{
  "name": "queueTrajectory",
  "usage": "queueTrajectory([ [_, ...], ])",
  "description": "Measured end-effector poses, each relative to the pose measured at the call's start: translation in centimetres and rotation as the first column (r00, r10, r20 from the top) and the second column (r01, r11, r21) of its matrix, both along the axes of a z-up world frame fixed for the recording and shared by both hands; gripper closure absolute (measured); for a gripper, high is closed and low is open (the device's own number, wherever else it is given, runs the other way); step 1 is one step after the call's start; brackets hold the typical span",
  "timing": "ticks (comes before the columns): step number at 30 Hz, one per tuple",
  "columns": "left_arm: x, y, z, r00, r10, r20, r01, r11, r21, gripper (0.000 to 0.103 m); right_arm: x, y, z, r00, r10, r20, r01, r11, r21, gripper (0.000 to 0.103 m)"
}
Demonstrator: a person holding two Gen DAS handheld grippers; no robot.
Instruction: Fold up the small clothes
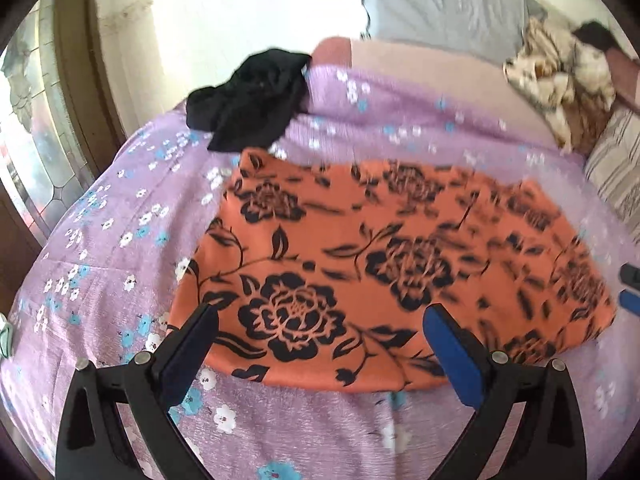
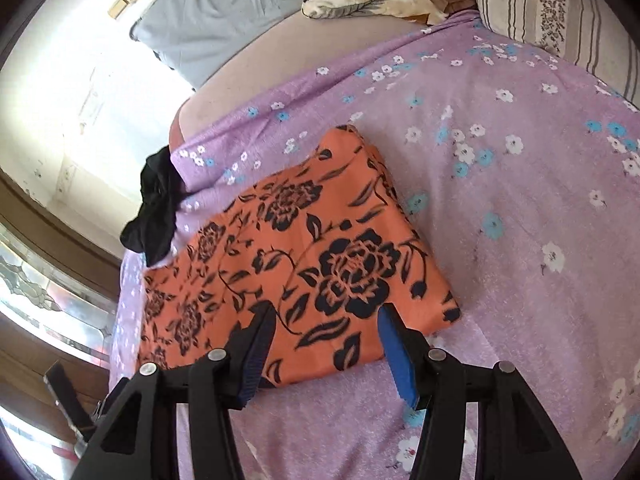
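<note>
An orange garment [image 1: 360, 256] printed with black roses lies folded flat on a bed [image 2: 520, 208] covered by a lilac sheet with white and blue flowers. No container shows in either view.

In the left wrist view the garment's right half is smeared by motion blur, so its far edge is hard to read. At the right edge of that view, beside the garment, two dark and blue tips are cut off by the frame; they look like the other gripper, but too little shows to be sure.

The left gripper [image 1: 320, 320] hangs over the garment's near edge with its jaws spread wide and nothing between them. The right gripper [image 2: 326, 324] hovers over the garment's near corner, jaws partly apart and clamping nothing.

Beyond the garment, a crumpled black cloth [image 1: 252, 100] lies at the sheet's far edge. Farther behind the garment are a grey pillow [image 2: 224, 20], a bunched cream-and-brown floral blanket [image 1: 560, 80] and a striped pillow [image 2: 552, 12].
</note>
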State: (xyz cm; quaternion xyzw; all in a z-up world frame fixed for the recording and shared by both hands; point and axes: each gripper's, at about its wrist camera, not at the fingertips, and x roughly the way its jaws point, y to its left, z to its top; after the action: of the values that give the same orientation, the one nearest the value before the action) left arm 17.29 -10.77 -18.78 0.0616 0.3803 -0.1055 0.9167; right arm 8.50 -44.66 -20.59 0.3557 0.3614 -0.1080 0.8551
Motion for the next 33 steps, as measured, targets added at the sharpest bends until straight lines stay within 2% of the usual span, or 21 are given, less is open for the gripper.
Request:
queueTrajectory([
  [3, -0.1, -1.0, 0.7, 1.0, -0.006, 0.031, 0.006, 1.0, -0.004, 0.001, 1.8, 0.9, 0.4, 0.999, 0.01, 0.041, -0.01, 1.0, -0.005, 0.046],
  [7, -0.1, -2.5, 0.5, 0.996, -0.042, 0.082, 0.037, 0.998, 0.052, 0.001, 3.3, 1.4, 0.3, 0.997, 0.028, 0.066, -0.027, 1.0, -0.01, 0.046],
  [13, 2.2, -3.6, -1.5, 0.998, -0.059, 0.005, 0.059, 0.996, 0.066, 0.001, 4.8, 1.1, -0.8, 0.999, 0.031, 0.035, -0.03, 0.999, -0.015, 0.046],
  [16, 3.3, -3.2, -2.4, 0.999, -0.025, -0.041, 0.028, 0.998, 0.062, 0.001, 5.2, 0.7, -1.5, 1.0, 0.022, 0.013, -0.022, 1.0, 0.0, 0.046],
  [19, 4.1, -2.6, -2.8, 0.998, 0.022, -0.05, -0.019, 0.997, 0.069, 0.001, 5.6, 0.6, -2.2, 1.0, 0.026, -0.008, -0.026, 1.0, 0.016, 0.046],
  [26, 4.8, -0.6, -1.6, 0.986, 0.155, 0.055, -0.159, 0.984, 0.079, 0.001, 6.7, 1.5, -2.4, 0.997, 0.074, -0.012, -0.073, 0.997, 0.025, 0.046],
  [30, 5.9, -0.2, -3.1, 0.984, 0.175, -0.028, -0.171, 0.981, 0.089, 0.001, 7.7, 2.3, -3.6, 0.993, 0.107, -0.055, -0.105, 0.994, 0.032, 0.046],
  [33, 7.3, -0.7, -5.7, 0.978, 0.156, -0.141, -0.137, 0.981, 0.134, 0.001, 8.7, 3.1, -5.3, 0.981, 0.145, -0.126, -0.141, 0.989, 0.043, 0.045],
])
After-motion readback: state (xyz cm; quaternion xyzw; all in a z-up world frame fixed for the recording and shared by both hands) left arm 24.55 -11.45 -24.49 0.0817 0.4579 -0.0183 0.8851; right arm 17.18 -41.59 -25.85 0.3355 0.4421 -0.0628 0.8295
